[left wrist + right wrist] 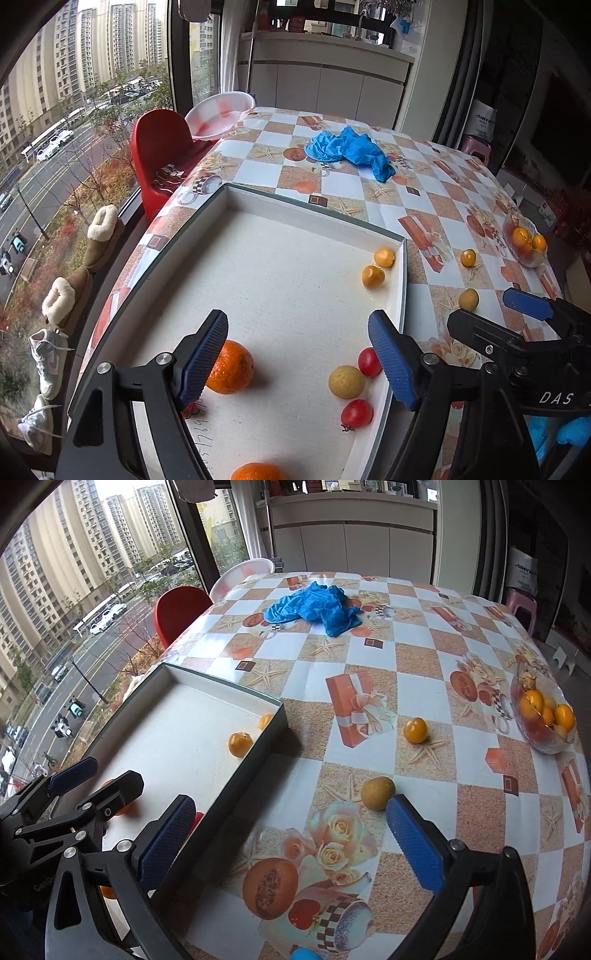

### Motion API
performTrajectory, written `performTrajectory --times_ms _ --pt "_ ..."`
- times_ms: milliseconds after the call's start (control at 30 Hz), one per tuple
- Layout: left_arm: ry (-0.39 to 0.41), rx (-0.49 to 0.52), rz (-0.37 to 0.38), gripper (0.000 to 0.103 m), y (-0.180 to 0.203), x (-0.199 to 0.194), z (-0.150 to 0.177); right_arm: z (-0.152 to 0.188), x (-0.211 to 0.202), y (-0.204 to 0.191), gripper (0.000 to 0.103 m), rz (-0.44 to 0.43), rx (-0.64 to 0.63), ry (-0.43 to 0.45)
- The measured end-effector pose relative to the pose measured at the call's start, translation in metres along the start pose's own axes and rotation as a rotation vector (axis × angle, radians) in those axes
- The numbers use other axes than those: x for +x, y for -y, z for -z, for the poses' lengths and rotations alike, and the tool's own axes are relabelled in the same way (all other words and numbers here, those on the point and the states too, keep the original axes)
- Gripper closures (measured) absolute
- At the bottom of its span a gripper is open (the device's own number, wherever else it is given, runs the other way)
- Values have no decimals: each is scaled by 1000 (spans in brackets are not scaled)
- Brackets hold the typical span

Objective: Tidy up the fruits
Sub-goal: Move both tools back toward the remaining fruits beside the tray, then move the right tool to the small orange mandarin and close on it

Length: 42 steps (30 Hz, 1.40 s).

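So this is a dining spot by a big window looking out on apartment towers and a street, and a desk [424,653] in a checkered, starfish-printed cloth is filling most of both views. A shallow white tray [317,210] is sitting at the window-side edge of the desk, and most of the fruit is lying in it: a big orange [231,366] right beside the left pad, another orange [258,472] poking in at the bottom edge, a pale yellow fruit [346,381] with two red cherry tomatoes [369,362] just beside it along the tray's right wall, and two small orange-yellow fruits [378,266] tucked near its far right corner. Out on the cloth, a dull yellow fruit [377,793] is sitting just off the right tip of the right tongs [290,845], and a brighter orange one [415,730] is lying farther out toward the far edge. A glass bowl [554,744] with more fruit is sitting at the right edge of the desk, and a crumpled blue cloth [314,607] is lying near the far edge. The left tongs [297,363] are hanging open over the tray, gripping nothing. The right tongs are gaping wide over bare cloth, also empty.
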<state>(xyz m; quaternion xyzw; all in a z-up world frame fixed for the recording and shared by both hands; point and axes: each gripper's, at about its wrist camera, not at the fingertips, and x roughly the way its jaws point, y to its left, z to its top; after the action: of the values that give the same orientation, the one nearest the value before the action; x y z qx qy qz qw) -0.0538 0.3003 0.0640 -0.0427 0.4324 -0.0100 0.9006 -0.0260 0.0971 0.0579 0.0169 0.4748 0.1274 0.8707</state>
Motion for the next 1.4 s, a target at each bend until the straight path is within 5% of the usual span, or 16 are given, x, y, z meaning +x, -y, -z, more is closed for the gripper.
performTrajectory --times_ms 800,1400 --pt "-19 96 21 24 52 5 1 9 4 85 0 52 168 -24" --pt "-41 135 56 24 58 20 2 -29 55 100 6 123 182 -46"
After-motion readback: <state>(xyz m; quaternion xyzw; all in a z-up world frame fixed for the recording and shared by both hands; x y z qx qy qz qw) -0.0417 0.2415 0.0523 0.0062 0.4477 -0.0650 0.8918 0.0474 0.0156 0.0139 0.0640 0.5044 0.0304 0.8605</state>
